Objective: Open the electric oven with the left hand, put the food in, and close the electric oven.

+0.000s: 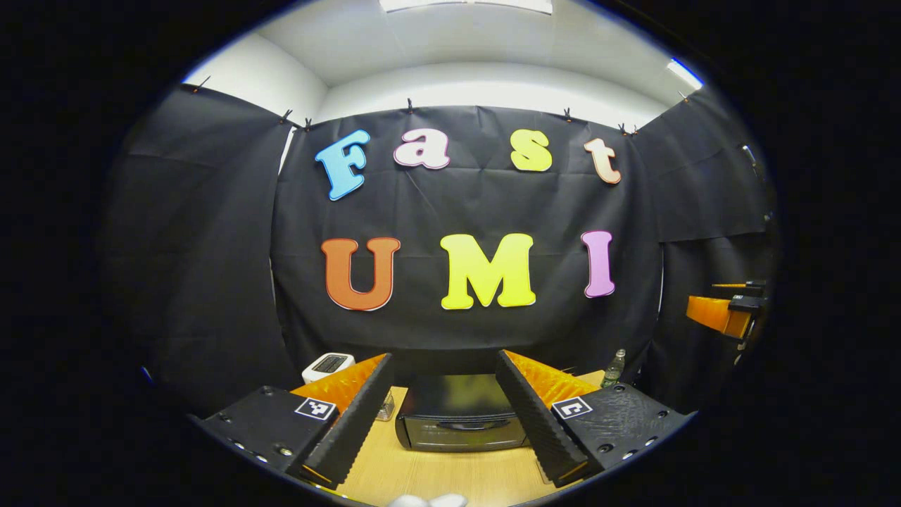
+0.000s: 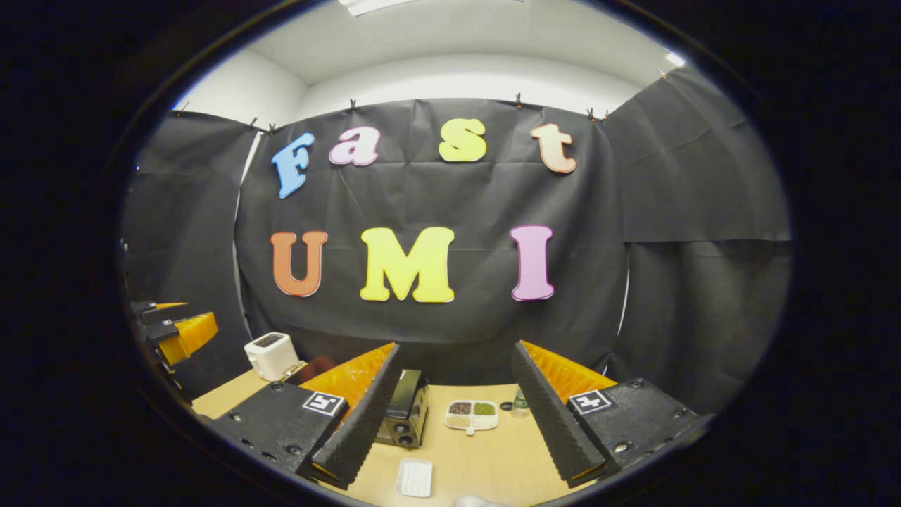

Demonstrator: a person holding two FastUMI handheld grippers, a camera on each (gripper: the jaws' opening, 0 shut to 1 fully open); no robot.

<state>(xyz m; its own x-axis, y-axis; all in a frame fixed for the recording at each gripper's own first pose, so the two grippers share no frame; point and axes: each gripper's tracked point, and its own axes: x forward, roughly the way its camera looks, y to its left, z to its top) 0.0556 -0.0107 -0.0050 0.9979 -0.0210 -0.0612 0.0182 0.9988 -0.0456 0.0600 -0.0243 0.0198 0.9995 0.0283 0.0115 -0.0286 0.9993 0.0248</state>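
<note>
The black electric oven [image 1: 457, 415] stands on the wooden table [image 1: 450, 472] with its door shut and its handle facing me. My left gripper [image 1: 443, 358] hangs open above and in front of it, the oven framed between its fingers and nothing held. My right gripper [image 2: 456, 346] is open too, with nothing between its fingers. In the right gripper view the oven [image 2: 407, 407] is half hidden behind that gripper's left finger. A white divided plate [image 2: 471, 414] with brown and green food sits to the oven's right. A small white tray [image 2: 414, 477] lies nearer me.
A white toaster [image 1: 327, 365] stands at the back left, a small bottle [image 1: 614, 367] at the back right, and a glass jar [image 1: 385, 407] left of the oven. The right gripper [image 1: 725, 313] hangs far right, the left gripper [image 2: 172, 327] far left. A white object [image 1: 426, 501] touches the bottom edge.
</note>
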